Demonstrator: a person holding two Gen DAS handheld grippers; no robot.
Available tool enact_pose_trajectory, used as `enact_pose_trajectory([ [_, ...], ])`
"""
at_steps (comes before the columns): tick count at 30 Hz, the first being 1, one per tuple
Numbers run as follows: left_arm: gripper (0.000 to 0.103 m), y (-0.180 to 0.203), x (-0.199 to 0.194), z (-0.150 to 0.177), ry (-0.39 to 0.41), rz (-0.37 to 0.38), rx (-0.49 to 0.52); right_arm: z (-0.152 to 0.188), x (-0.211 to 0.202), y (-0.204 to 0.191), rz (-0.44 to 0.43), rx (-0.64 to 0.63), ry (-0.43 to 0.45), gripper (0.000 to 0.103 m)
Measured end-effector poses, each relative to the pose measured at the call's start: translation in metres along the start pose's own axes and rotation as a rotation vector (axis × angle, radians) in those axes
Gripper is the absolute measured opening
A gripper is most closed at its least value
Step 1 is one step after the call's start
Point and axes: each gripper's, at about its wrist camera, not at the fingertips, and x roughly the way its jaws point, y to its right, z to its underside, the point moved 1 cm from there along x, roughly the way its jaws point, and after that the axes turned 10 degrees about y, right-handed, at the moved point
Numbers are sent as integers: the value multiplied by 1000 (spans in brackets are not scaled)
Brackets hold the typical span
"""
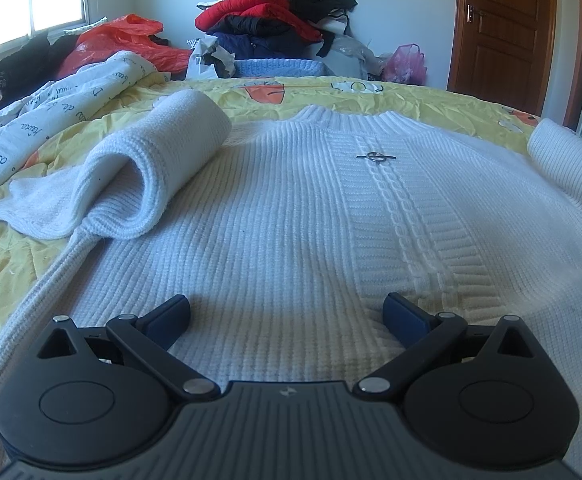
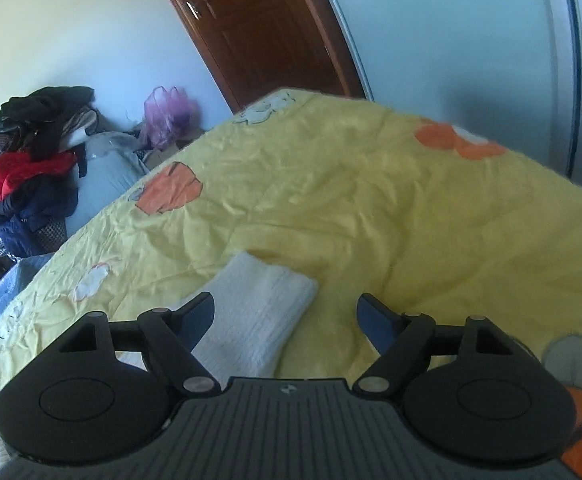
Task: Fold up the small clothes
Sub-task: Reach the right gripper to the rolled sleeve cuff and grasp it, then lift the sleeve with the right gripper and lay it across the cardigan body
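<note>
A white ribbed knit sweater (image 1: pixel 291 208) lies flat on the yellow bedspread (image 1: pixel 7 256), collar away from me, with a small metal clasp (image 1: pixel 375 157) on its chest. Its left sleeve (image 1: pixel 163 160) is folded over in a loose roll; the right sleeve (image 1: pixel 571 160) lies at the right edge. My left gripper (image 1: pixel 287 316) is open and empty, low over the sweater's lower part. My right gripper (image 2: pixel 285 316) is open and empty over the white sleeve cuff (image 2: pixel 259 316) on the yellow bedspread (image 2: pixel 371 200).
A printed white quilt (image 1: pixel 51 120) lies bunched at the bed's left. A pile of red, black and blue clothes (image 1: pixel 267 16) and plastic bags (image 1: pixel 123 40) stand beyond the bed's far edge. A brown door (image 1: pixel 503 28) is at the right.
</note>
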Motion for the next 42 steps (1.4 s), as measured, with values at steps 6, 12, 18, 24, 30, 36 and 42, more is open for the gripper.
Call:
enact_pose_trajectory([
  [6,103,0,0,0,0,0,0,12,10,-24,-11,-134,12,25],
  [12,103,0,0,0,0,0,0,9,0,-24,-58,-104,68,14],
  [18,103,0,0,0,0,0,-1,-31,-43,-11,-106,-38,215,13],
  [24,103,0,0,0,0,1,-1,-54,-58,41,0,25,260,13],
  [30,103,0,0,0,0,1,-1,-43,-59,57,46,37,246,13],
  [36,103,0,0,0,1,2,-3,-61,-97,50,-7,74,366,13],
  [42,103,0,0,0,1,1,-2,-61,-117,51,-25,82,363,13],
])
